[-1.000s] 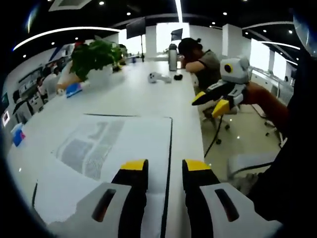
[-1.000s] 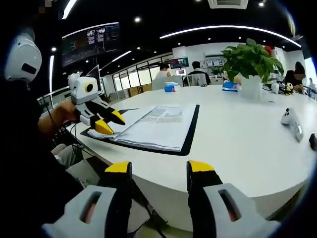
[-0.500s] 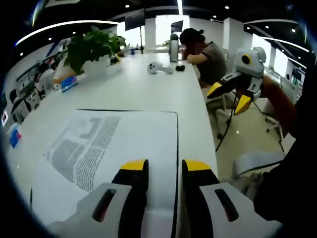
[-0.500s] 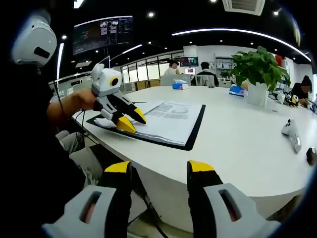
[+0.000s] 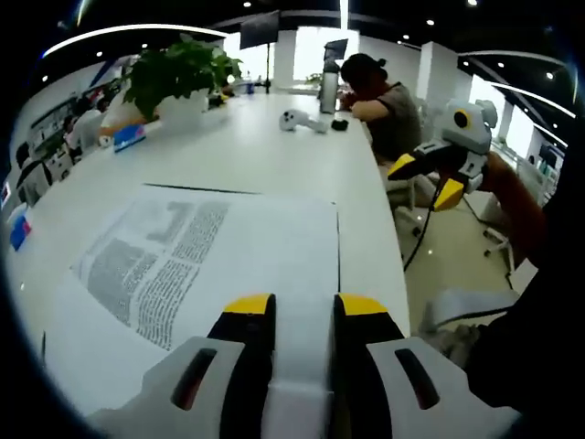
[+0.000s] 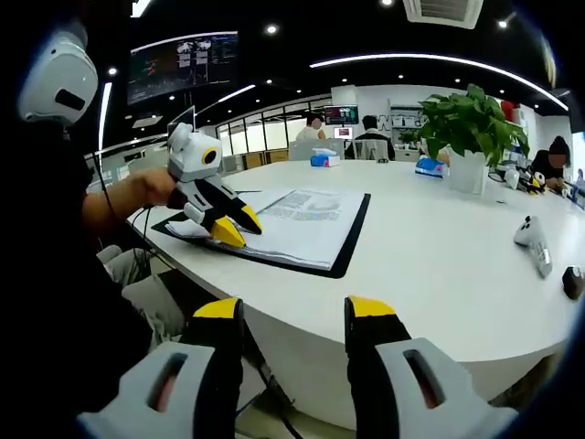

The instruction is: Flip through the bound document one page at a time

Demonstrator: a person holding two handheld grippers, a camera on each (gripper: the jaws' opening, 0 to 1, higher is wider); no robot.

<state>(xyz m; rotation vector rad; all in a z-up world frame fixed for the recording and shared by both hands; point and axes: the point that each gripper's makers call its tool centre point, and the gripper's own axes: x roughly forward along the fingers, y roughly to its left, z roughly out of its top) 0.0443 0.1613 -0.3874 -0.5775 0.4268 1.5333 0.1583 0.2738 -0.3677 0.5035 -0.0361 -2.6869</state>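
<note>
The bound document lies open on the white table, a printed page facing up on a black backing. My left gripper hovers low over its near right part, jaws apart, with white page showing between them. In the right gripper view the document sits left of centre and the left gripper points down at its near corner, yellow tips spread. My right gripper is open in the air, off the table's edge. It appears in the left gripper view too, as the right gripper beyond the table's right side.
A potted plant stands at the far left of the table, with a white controller and a bottle further back. A person leans on the far right edge. The plant and controller lie right of the document.
My left gripper has moved forward and lower over the document, so the page now runs between its jaws. The right gripper has stayed off the table's edge.
</note>
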